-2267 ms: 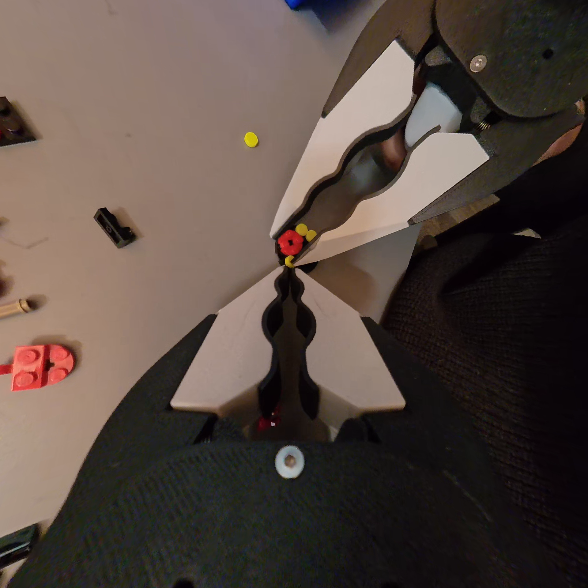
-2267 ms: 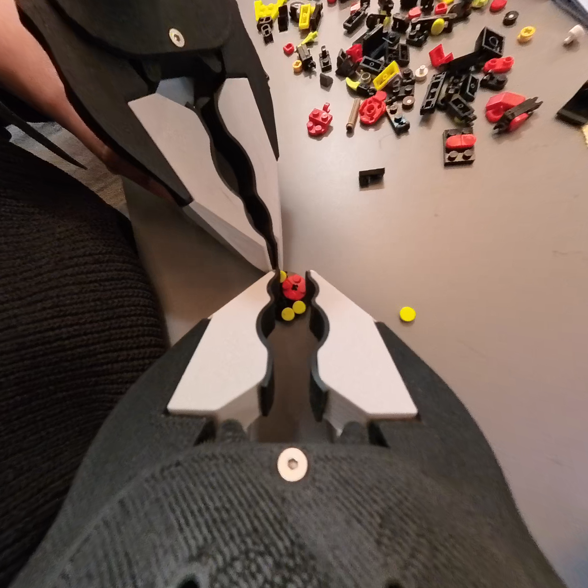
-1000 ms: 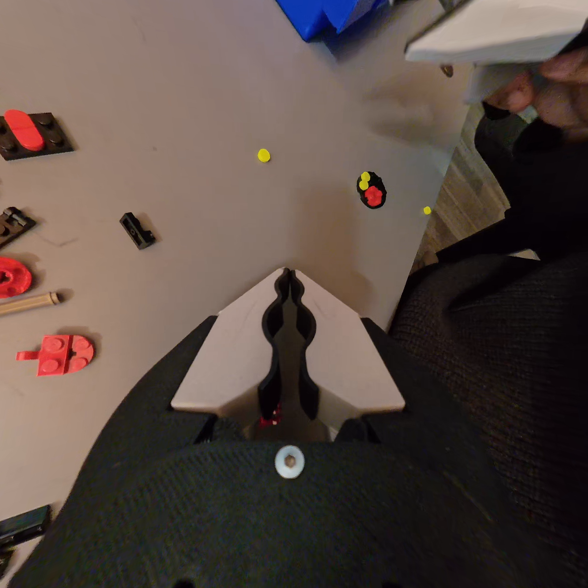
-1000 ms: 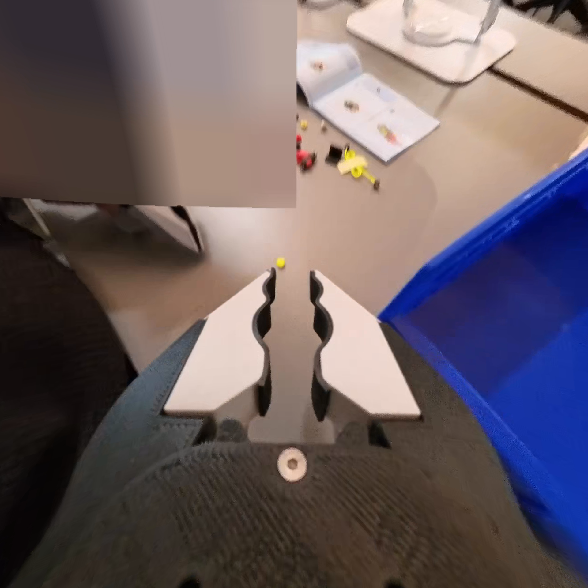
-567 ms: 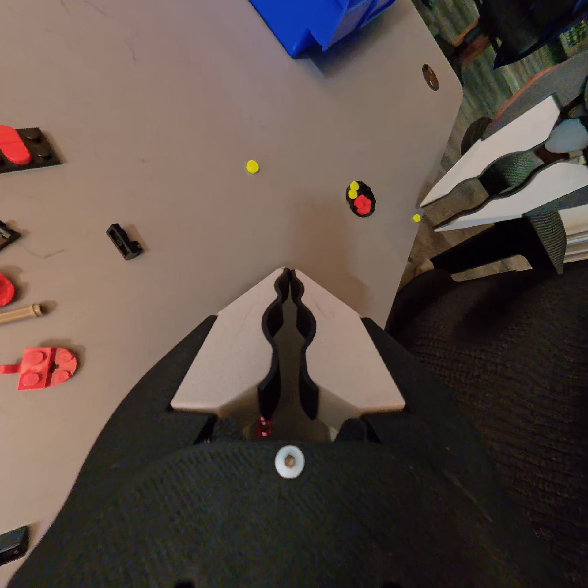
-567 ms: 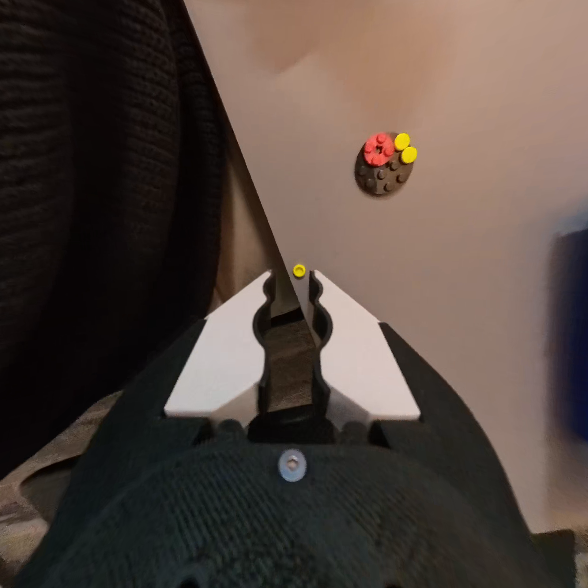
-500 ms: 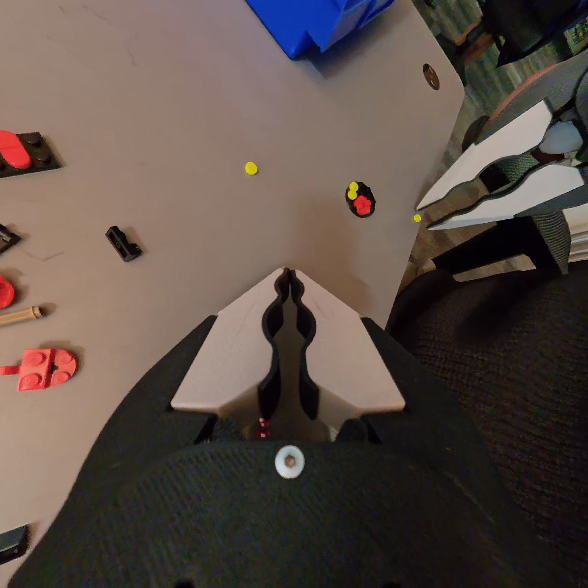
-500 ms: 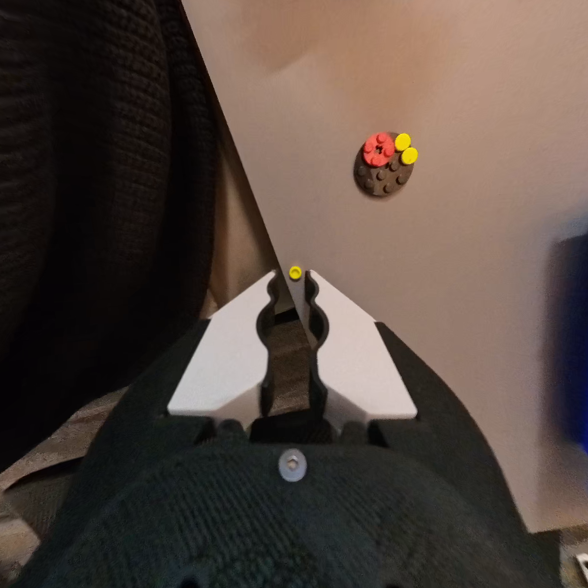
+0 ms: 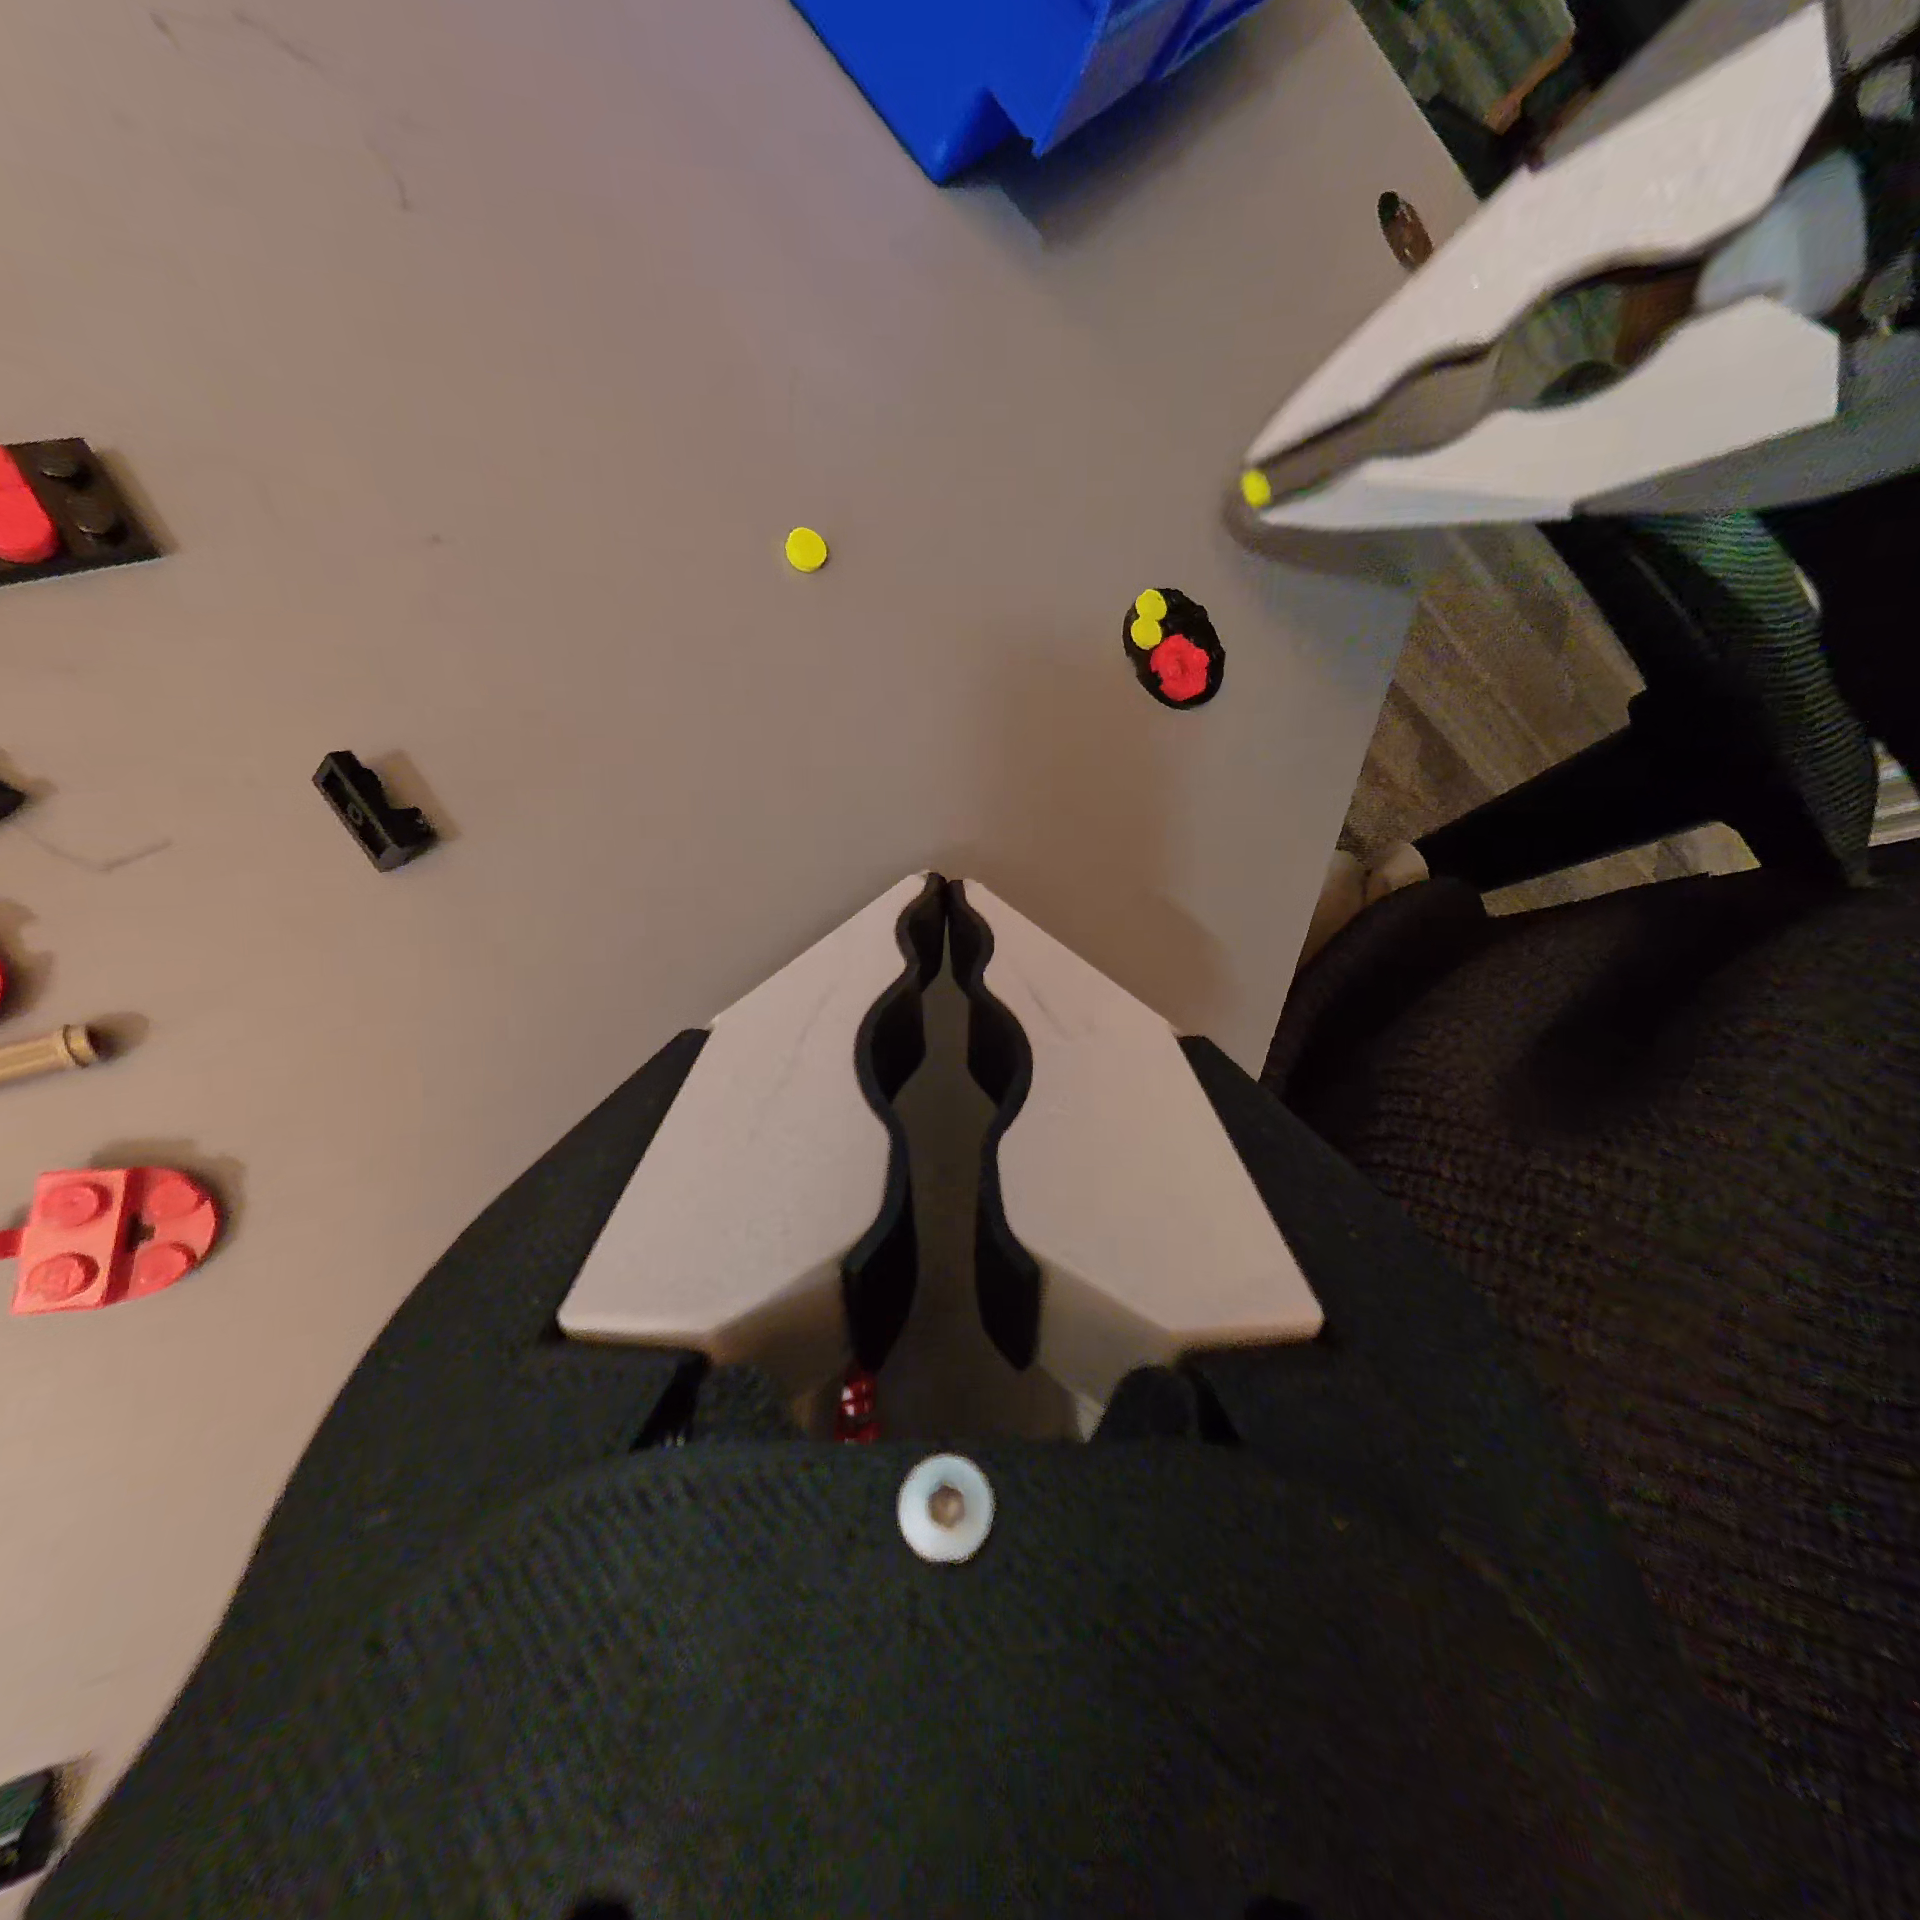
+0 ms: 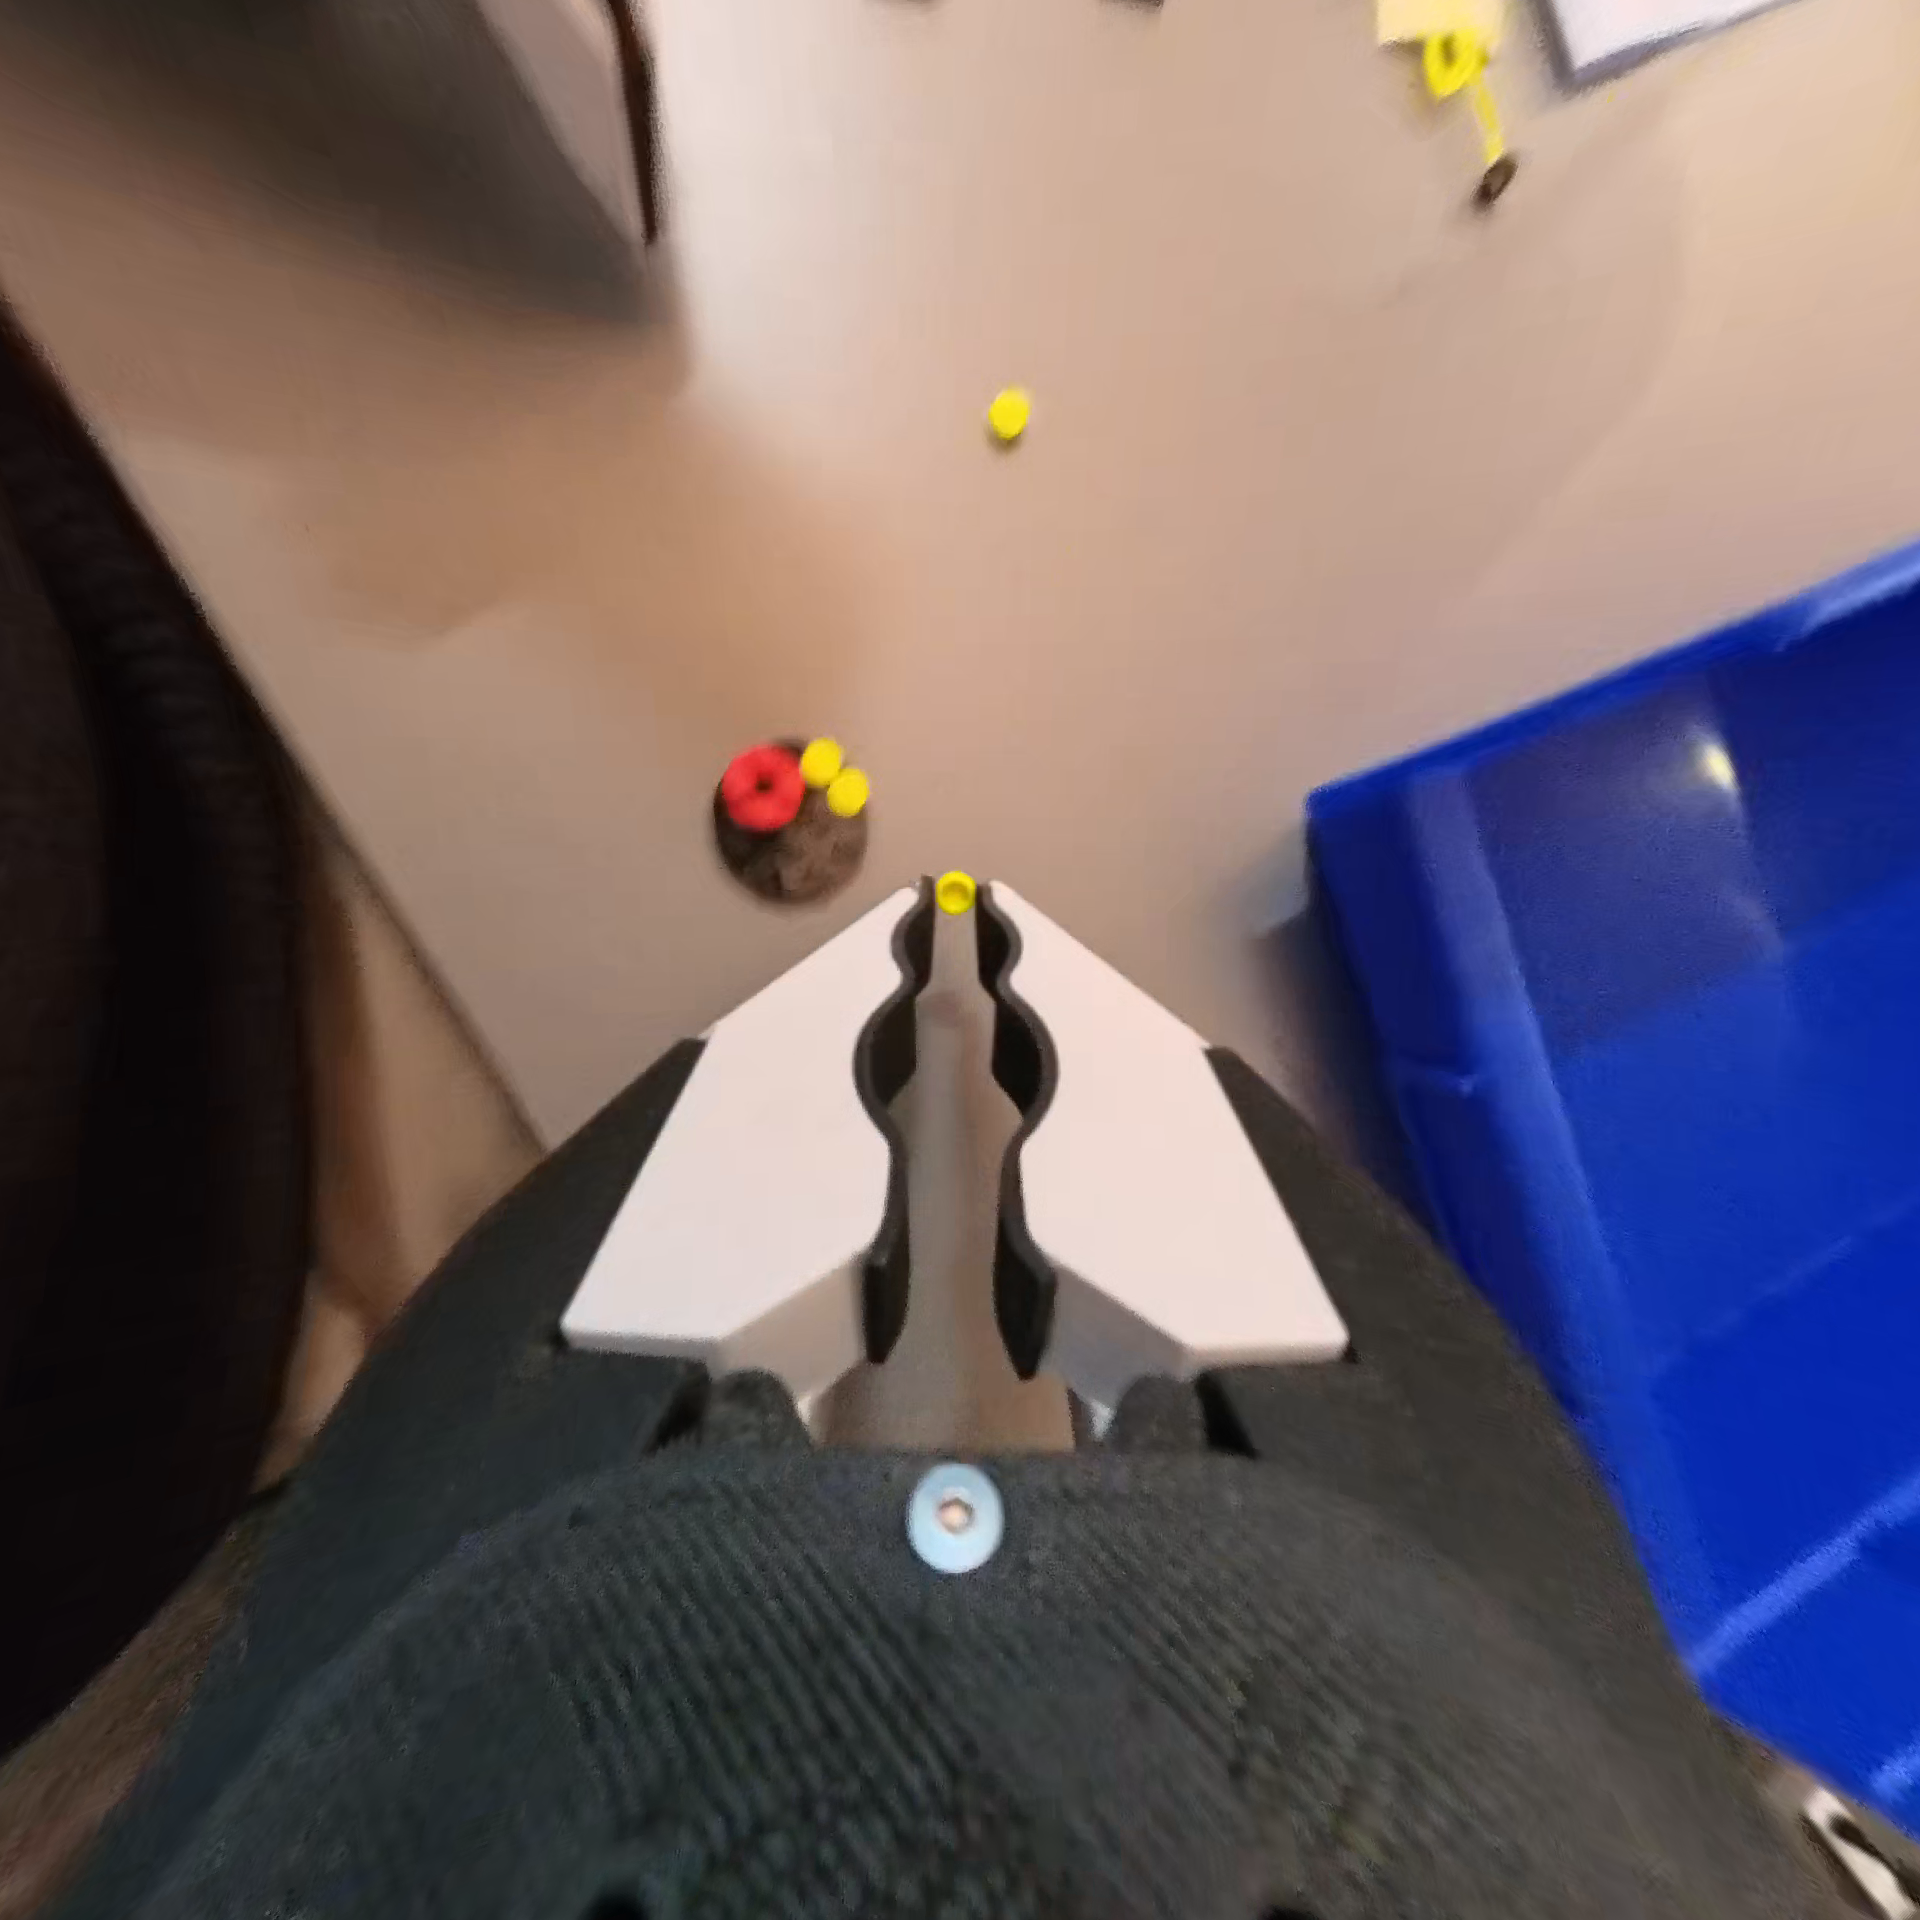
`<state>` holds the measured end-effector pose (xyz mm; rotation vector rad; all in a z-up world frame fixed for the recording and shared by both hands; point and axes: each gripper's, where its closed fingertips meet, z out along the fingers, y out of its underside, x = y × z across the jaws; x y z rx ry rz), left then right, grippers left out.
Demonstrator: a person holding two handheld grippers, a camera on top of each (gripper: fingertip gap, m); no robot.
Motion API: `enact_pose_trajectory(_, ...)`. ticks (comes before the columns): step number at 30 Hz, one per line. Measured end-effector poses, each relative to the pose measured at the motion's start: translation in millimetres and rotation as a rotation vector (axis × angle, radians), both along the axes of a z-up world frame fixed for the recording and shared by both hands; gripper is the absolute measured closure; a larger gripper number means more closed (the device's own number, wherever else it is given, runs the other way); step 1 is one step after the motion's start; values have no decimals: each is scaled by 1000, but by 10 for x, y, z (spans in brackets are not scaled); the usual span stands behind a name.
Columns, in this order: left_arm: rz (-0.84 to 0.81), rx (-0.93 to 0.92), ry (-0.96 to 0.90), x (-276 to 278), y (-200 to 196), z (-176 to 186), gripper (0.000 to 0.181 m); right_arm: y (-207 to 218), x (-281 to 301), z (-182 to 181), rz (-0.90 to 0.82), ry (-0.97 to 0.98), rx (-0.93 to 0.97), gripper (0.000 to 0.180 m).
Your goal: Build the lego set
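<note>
**A:** Nearest first: right gripper [image 10: 954, 896] pinches a small round yellow stud [image 10: 955, 892] at the very tips, jaws narrow around it. Left gripper [image 9: 943, 902] is drawn together with nothing at its tips, over the grey table [image 9: 520, 312], apart from the work.

**B:** Where is the build?

**A:** Black round plate [image 10: 792, 840] lies flat on the table just beyond the right tips, slightly left of them. It carries a red round piece [image 10: 764, 788] and two yellow studs [image 10: 834, 777] touching each other, at its far edge. Near half looks bare, though blur hides the detail.

**B:** So the held stud goes on that plate, I'd judge. How to seat it cleanly?

**A:** Judgement only: the grip is at the extreme tip, so the stud could twist or pop out. Bring it over a free knob beside the seated pair, keep it level, press straight down, release only once it sits. The plate is loose on the table and close to the table edge; a slanted push may skid it. The left gripper could pin the plate's rim.

**B:** Farther out?

**A:** A spare yellow round stud [image 10: 1008, 414] lies alone on the table past the plate. Blue plastic bin [image 10: 1621, 935] stands to the right. In the left wrist view, a small black bracket brick [image 9: 372, 810] and a red rounded plate [image 9: 109, 1236] lie well off to the left.
</note>
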<state>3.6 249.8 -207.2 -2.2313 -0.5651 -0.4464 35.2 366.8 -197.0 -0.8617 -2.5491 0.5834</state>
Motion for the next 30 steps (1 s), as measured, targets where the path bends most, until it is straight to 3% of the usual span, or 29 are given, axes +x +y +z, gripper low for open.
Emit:
enact_pose_trajectory(1,-2,1,-2,5,6,-1,181,-54,-109,-1,-3,11,-20,173)
enact_pose_trajectory(7,-10,2,16,20,13,11,181,-480,-587,-198,7,-18,-142,173)
enact_pose_trajectory(10,-9,8,19,22,-6,22,181,-513,-595,-163,-13,-46,-189,138)
enact_pose_trajectory(15,7,30,-12,-7,-56,15,181,-425,-345,-53,-60,-21,-250,152)
enact_pose_trajectory(21,18,85,-87,0,-35,70,181,-446,-140,179,-45,69,-281,156)
enact_pose_trajectory(25,3,90,-89,22,-18,79,181,-283,23,-64,-33,-97,-69,147)
enact_pose_trajectory(30,-12,84,-78,58,5,79,181,-342,132,-227,-52,-215,-92,148)
